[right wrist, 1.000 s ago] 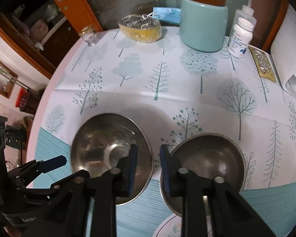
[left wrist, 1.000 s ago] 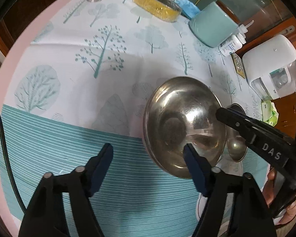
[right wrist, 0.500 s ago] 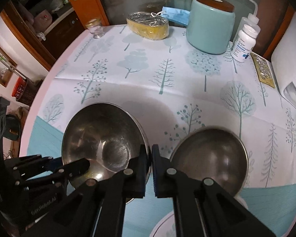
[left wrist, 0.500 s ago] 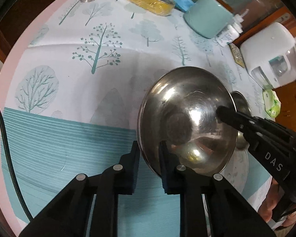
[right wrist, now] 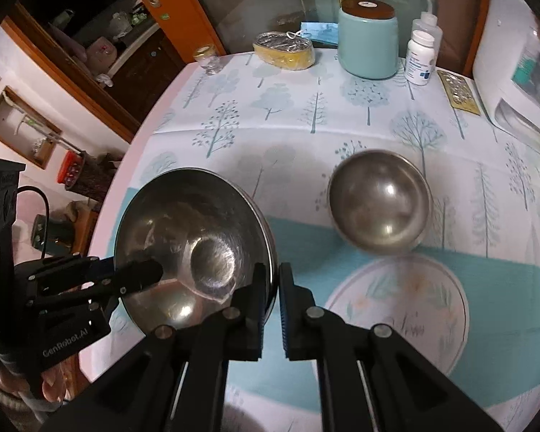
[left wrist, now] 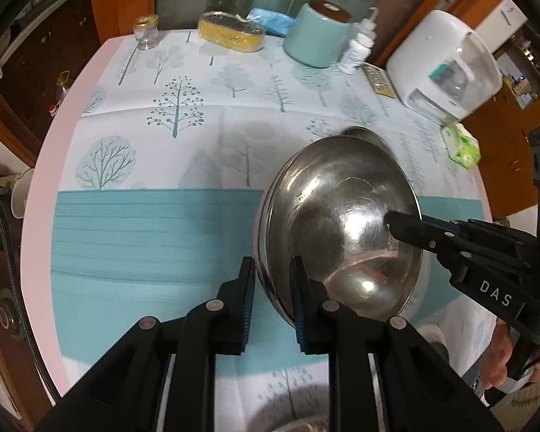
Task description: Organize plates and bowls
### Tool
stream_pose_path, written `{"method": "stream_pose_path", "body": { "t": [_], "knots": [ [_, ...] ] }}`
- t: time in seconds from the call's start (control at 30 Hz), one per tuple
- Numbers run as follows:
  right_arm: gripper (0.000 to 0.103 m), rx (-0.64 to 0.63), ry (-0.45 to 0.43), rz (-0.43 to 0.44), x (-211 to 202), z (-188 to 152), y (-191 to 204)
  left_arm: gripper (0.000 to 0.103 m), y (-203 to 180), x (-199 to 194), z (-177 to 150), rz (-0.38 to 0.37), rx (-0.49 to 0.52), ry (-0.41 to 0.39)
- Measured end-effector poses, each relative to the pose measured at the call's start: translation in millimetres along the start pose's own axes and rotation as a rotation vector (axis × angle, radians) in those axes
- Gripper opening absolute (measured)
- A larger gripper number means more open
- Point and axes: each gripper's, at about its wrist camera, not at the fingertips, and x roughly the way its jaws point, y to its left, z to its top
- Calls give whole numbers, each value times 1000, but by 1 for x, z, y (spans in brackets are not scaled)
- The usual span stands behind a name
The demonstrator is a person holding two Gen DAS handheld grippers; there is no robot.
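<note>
1. Round table with tree-print tablecloth [right wrist: 270, 108], clutter along the far edge (jars, bottles, white appliance; not task items).
2. large steel bowl [right wrist: 190, 237] is held between both hands over the near-left part of the table. It looks tilted and clear of the cloth.
3. left gripper [left wrist: 271, 277]: jaws have just been closing and are now narrow, with the bowl's near-left rim pinched between the pads.
4. right gripper [right wrist: 278, 280]: jaws nearly together, clamped on the bowl's right rim, so the two grips sit on roughly opposite sides of the bowl.
5. small steel bowl [right wrist: 379, 201] sits upright on the cloth, to the right of and beyond the held bowl in the right wrist view, apart from it.
6. floral plate [right wrist: 396, 309] lies flat just in front of the small bowl. Its far rim is at or just under the bowl's near edge, and I cannot tell which.
7. Key relation: both the plate and the small bowl lie to the right of the held bowl, and the right hand is the nearer one.
8. Judgement: the carry probably goes rightward toward the plate. The two-point rim grip needs both hands moving together or the bowl tips.
</note>
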Motion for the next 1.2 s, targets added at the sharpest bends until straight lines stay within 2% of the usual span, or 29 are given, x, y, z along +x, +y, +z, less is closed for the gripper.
{"method": "stream_pose_path", "body": {
  "t": [0.2,0.43,0.67,0.87,1.0,1.2],
  "knots": [
    [7,20,13,62,-42,-39,1,18,-26,-44,-46,14,6,-14],
    [8,-21,51,112,-70,-101,15,18,-47,-67,-126,86,8,8],
    [10,-48,126,139,-62,-163,26,18,-33,-54,-197,45,-50,84],
    [10,-47,151,107,-46,-214,41,18,-25,-32,-244,38,0,126],
    [10,-48,145,71,-35,-239,48,18,-22,-21,-258,58,38,120],
    [10,71,175,68,-13,-259,42,19,-21,-1,-270,89,123,130]
  ]
}}
